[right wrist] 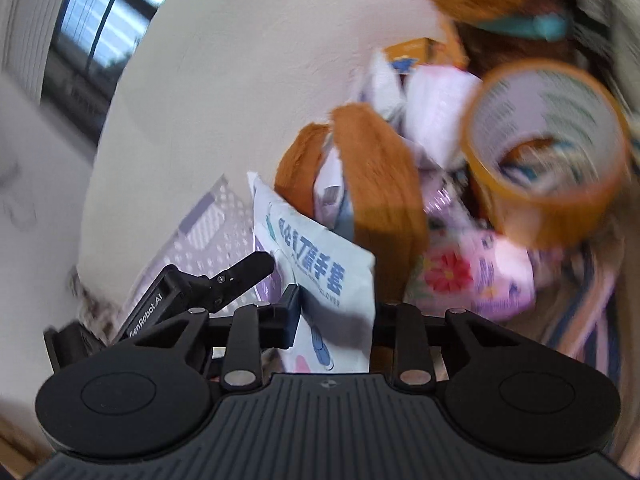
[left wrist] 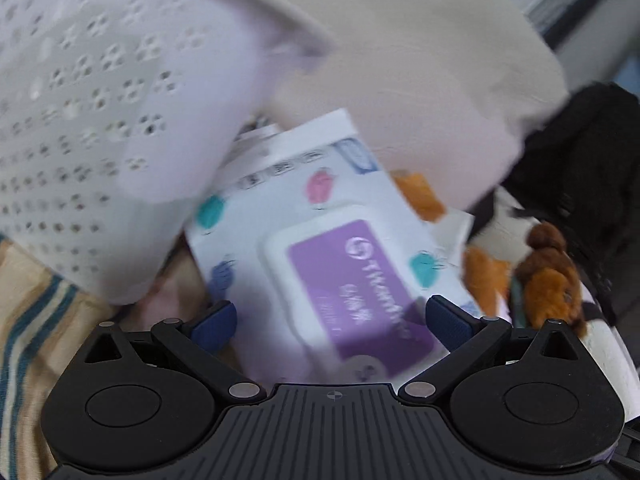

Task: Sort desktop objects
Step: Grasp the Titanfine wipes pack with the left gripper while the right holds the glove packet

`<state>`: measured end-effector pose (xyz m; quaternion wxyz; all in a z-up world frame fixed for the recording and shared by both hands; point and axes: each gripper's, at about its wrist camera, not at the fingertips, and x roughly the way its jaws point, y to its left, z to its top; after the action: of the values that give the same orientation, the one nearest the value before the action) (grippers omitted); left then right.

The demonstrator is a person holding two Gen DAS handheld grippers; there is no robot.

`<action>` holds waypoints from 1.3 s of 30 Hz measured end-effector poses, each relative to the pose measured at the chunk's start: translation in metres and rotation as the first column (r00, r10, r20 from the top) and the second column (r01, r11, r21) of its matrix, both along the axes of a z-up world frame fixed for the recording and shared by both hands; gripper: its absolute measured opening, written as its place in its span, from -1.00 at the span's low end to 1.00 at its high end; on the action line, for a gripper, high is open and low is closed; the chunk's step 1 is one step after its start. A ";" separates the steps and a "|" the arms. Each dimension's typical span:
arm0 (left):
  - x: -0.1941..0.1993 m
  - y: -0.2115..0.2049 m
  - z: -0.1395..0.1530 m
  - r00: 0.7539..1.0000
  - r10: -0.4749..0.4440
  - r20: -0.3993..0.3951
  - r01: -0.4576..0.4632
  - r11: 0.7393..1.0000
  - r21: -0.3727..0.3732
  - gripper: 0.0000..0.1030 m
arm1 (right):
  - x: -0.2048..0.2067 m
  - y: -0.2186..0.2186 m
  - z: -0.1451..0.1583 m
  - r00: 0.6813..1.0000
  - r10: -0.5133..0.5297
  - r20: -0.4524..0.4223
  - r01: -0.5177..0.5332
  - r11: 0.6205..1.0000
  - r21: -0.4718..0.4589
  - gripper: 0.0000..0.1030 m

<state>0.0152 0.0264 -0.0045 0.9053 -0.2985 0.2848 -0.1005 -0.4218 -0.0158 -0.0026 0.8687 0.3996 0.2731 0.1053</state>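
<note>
Setting: a cream wall with a dark-framed window (right wrist: 92, 36) stood behind the clutter; the things lay on a striped cloth (left wrist: 28, 320), and whether a worktop lay beneath it could not be told.
Left hand-held gripper (left wrist: 328, 316): spread wide, its blue pads either side of the near end of the wet-wipes pack (left wrist: 320, 236), not visibly pressing it.
Wet-wipes pack: straight ahead of the left hand-held gripper, flat, its purple-labelled lid facing up and its far end tucked under the white perforated basket (left wrist: 96, 128).
Right hand-held gripper (right wrist: 334, 312): pinching a white glove packet (right wrist: 324, 276) that stood upright between the pads.
Ahead of the right hand-held gripper: a brown plush toy (right wrist: 372, 176) just beyond the packet, a roll of tape (right wrist: 544, 152) up to its right, a flowered pink pack (right wrist: 476, 276) lower right.
Step in hand: most likely lifting the glove packet out of the heap, with the wipes lined up as the other pick.
Next move: the right calls for a clean lift clear of the plush; the left calls for closing on the pack before drawing it from under the basket.
Caution: both views were blurred, so fine contact was hard to judge.
</note>
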 end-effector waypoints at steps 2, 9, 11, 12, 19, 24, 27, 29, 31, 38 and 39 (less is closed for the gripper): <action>-0.010 -0.006 0.010 0.997 -0.048 0.067 0.044 0.998 0.048 0.76 | -0.014 0.002 -0.004 0.999 -0.035 0.021 0.034 0.998 0.045 -0.39; -0.023 0.005 0.022 0.990 -0.118 0.076 0.119 0.993 -0.014 0.66 | -0.042 0.013 -0.002 0.999 -0.037 0.010 0.037 0.999 0.021 -0.40; -0.028 0.008 0.023 0.989 -0.130 0.072 0.129 0.991 0.022 0.60 | -0.045 0.020 -0.006 0.999 -0.041 0.006 0.041 0.999 0.024 -0.39; -0.029 0.003 0.024 0.989 -0.135 0.067 0.130 0.989 0.066 0.51 | -0.046 0.023 -0.007 0.999 -0.039 0.006 0.039 0.999 0.026 -0.39; -0.037 -0.005 0.020 0.991 -0.125 0.044 0.111 0.962 0.249 -0.03 | -0.045 0.017 -0.016 0.999 -0.047 0.003 0.047 0.998 0.034 -0.25; -0.038 -0.005 0.022 0.993 -0.096 0.071 0.073 0.959 0.273 -1.00 | -0.046 0.017 -0.015 0.998 -0.036 0.043 0.035 0.999 0.021 -0.24; -0.039 -0.004 0.025 0.989 -0.125 0.082 0.102 0.964 0.245 -1.00 | -0.047 0.019 -0.010 0.997 -0.025 0.071 0.024 1.000 0.016 -0.23; -0.038 -0.001 0.025 0.991 -0.128 0.050 0.113 0.967 0.230 -0.62 | -0.047 0.019 -0.010 0.997 -0.019 0.078 0.018 1.000 0.021 -0.22; -0.036 0.013 0.020 0.995 -0.100 -0.006 0.100 0.982 0.158 -0.18 | -0.045 0.018 -0.011 0.997 -0.022 0.070 0.020 0.999 0.025 -0.22; -0.023 0.060 -0.007 0.987 -0.042 -0.152 0.016 0.986 -0.164 0.60 | -0.041 0.004 -0.023 0.998 -0.024 0.053 0.020 0.997 0.074 -0.22; -0.020 0.061 -0.011 0.984 -0.045 -0.170 0.014 0.984 -0.180 0.63 | -0.042 0.003 -0.023 0.998 -0.026 0.055 0.022 0.997 0.078 -0.22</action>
<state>-0.0048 0.0871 -0.0154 0.8452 -0.3814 0.3569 -0.1128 -0.4634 -0.0126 -0.0257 0.8612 0.4329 0.2395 0.1166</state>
